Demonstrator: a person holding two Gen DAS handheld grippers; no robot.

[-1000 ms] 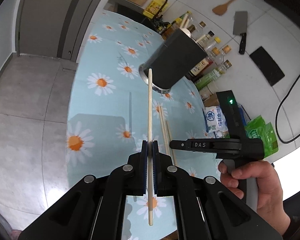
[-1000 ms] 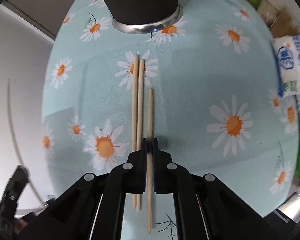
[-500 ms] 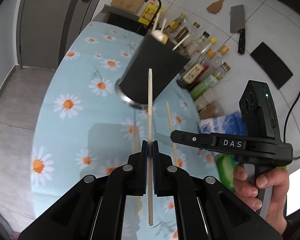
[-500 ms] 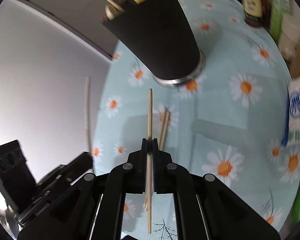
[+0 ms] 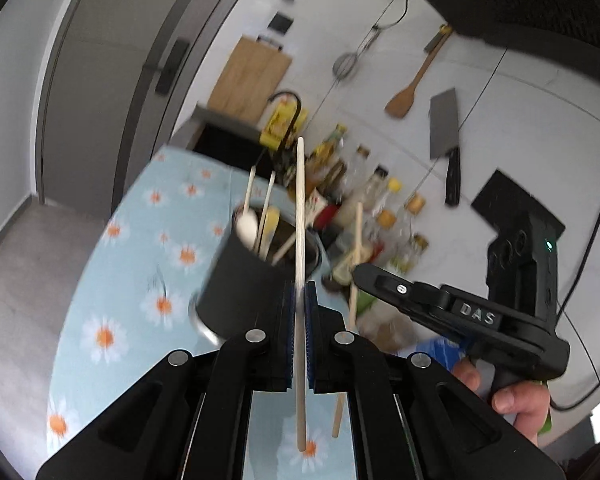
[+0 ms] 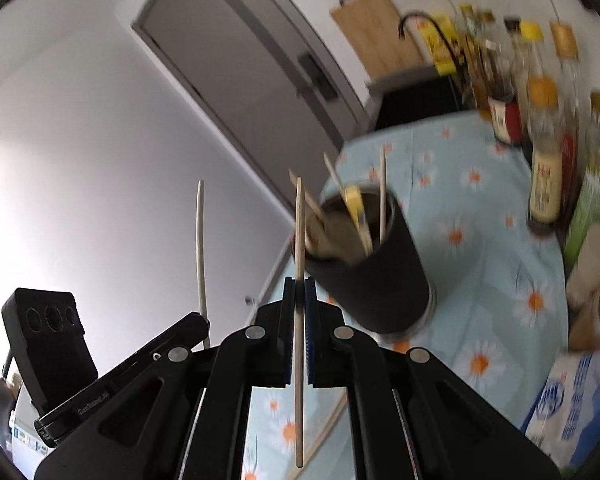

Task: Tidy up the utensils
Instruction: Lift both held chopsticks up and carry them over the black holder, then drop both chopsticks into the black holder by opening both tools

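Observation:
My left gripper (image 5: 299,292) is shut on a wooden chopstick (image 5: 300,208) that stands upright, above and in front of the black utensil holder (image 5: 244,280). The holder has a spoon and several sticks in it. My right gripper (image 6: 299,288) is shut on another chopstick (image 6: 298,232), also upright, just left of the holder (image 6: 376,276). In the left wrist view the right gripper (image 5: 358,270) shows at the right with its chopstick (image 5: 356,240). In the right wrist view the left gripper (image 6: 204,322) shows at the lower left. A loose chopstick (image 6: 328,424) lies on the daisy tablecloth (image 6: 480,264).
Sauce bottles (image 6: 544,152) stand along the table's far right side. A blue and white bag (image 6: 576,404) lies at the near right. A cleaver (image 5: 446,132), a spatula (image 5: 408,92) and a cutting board (image 5: 252,76) hang on the wall behind.
Both grippers have lifted their chopsticks off the table and tilted upward. The holder's open top has come into view and both grippers are closer to it.

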